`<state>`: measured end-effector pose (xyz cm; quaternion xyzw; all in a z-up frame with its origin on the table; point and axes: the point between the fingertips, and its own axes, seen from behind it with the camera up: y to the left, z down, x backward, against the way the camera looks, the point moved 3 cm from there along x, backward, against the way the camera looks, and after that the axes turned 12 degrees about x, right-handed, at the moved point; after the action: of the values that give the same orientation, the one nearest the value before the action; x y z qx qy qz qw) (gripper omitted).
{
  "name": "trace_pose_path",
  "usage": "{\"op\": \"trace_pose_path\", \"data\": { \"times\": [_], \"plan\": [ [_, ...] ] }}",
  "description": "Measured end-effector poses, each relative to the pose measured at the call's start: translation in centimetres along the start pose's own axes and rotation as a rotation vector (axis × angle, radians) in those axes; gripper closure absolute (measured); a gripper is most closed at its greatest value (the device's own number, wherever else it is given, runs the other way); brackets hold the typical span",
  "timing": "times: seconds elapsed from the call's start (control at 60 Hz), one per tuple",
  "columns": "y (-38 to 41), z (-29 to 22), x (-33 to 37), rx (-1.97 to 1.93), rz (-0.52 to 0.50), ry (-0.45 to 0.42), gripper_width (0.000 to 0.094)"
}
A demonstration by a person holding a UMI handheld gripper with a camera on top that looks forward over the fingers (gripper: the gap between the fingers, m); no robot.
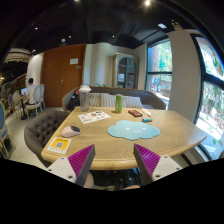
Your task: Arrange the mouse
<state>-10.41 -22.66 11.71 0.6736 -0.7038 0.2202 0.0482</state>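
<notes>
A white mouse (71, 130) lies on the left part of the wooden table (110, 145), beyond my left finger. A light blue cloud-shaped mouse mat (133, 129) lies near the table's middle, beyond my right finger. My gripper (113, 161) is open and empty, held above the table's near edge. Its magenta pads (82, 160) stand wide apart with nothing between them.
A yellow book (59, 145) lies at the table's near left. Papers (94, 116), a green bottle (118, 103) and small items (137, 113) sit farther back. Grey chairs (42, 130) stand at the left. A sofa (110, 98) and windows (158, 68) lie beyond.
</notes>
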Motion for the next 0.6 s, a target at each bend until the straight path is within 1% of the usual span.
{"op": "trace_pose_path", "data": {
  "times": [0.117, 0.167, 0.25, 0.267, 0.4, 0.6],
  "plan": [
    [0.5, -0.4, -0.1, 0.03, -0.006, -0.014, 0.0129],
    [1.8, -1.2, 0.9, 0.044, -0.006, -0.017, 0.0131],
    [3.0, -1.2, 1.0, 0.052, -0.013, -0.012, 0.0132],
    [2.6, -0.4, -0.1, 0.054, -0.024, -0.018, 0.0133],
    [6.3, -0.4, -0.4, 0.071, -0.111, -0.009, 0.0134],
    [14.4, -0.3, -5.3, 0.08, -0.245, -0.006, 0.0131]
  ]
}}
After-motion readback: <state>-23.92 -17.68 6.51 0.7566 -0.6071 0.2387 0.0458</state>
